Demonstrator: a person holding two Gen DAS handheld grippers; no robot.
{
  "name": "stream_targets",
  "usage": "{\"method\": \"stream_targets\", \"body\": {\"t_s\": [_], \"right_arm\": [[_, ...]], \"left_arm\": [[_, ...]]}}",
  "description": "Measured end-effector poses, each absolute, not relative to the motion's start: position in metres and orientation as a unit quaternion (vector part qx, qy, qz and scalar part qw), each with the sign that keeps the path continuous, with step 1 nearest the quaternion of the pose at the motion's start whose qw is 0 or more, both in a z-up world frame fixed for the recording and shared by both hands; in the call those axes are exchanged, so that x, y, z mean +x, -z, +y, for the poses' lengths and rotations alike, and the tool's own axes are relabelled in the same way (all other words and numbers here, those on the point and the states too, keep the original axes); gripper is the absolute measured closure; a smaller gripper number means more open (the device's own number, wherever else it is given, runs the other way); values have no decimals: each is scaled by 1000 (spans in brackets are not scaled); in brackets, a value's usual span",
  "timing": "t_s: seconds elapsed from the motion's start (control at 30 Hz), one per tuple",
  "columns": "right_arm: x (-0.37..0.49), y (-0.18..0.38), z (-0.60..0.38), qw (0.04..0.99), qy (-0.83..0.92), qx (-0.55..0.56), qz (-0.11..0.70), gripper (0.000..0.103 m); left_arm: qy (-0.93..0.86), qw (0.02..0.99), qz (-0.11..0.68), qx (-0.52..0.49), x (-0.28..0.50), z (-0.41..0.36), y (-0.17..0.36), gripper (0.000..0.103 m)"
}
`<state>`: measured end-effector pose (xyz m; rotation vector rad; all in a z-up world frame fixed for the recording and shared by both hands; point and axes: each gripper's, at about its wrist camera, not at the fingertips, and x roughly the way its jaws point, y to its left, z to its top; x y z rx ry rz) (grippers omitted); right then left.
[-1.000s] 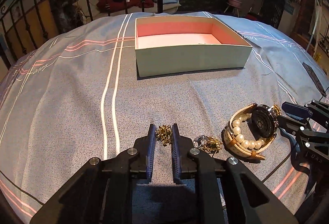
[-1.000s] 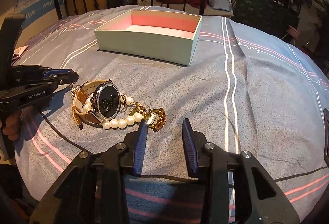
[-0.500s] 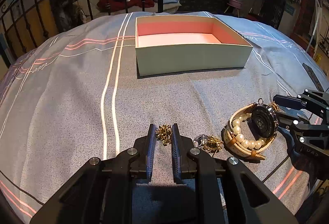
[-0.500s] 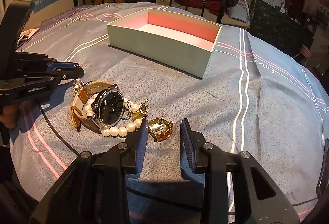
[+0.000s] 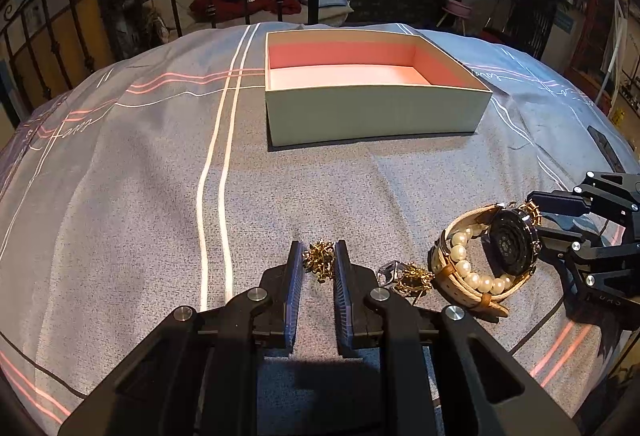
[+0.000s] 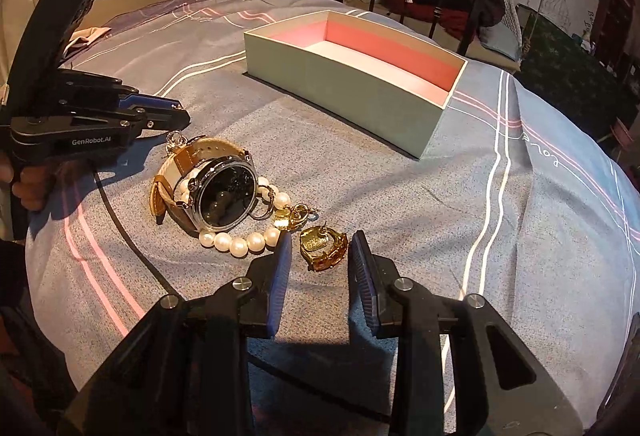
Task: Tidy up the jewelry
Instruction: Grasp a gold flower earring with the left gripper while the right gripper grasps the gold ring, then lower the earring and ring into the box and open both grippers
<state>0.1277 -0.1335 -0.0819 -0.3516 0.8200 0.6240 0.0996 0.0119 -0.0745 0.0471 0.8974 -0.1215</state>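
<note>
Gold chain (image 5: 319,260) lies bunched on the grey bedspread (image 5: 120,195) between the narrowly parted fingers of the left claw (image 5: 318,264), whether pinched I cannot tell; rightward sit the watch (image 6: 224,191) and pearl bracelet (image 6: 240,244) (tangled together); the right claw (image 6: 320,256), open, brackets a gold ring (image 6: 323,247); beyond stands the pink-lined box (image 6: 348,91).

Two matte black claws, left (image 5: 318,264) and right (image 6: 319,256), with ribbed blue finger pads (image 5: 295,288), round silver screws (image 6: 401,284), white "GenRobot.AI" lettering and a bare-skinned hand (image 6: 24,183).
</note>
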Motion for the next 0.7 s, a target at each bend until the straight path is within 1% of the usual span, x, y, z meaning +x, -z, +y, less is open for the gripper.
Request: {"method": "stream_targets", "body": {"t_s": [0.07, 0.27, 0.4, 0.7], "right_arm": [[124, 81, -134, 853, -304, -171, 389, 78], [106, 77, -137, 863, -291, -164, 379, 78], [99, 62, -144, 874, -294, -144, 359, 78], [121, 32, -140, 897, -278, -116, 322, 78]], "left_arm": [[59, 899, 434, 22, 99, 12, 75, 87], [58, 899, 434, 21, 99, 12, 74, 87], [57, 899, 434, 22, 100, 12, 74, 87], [62, 896, 440, 8, 106, 16, 69, 87]]}}
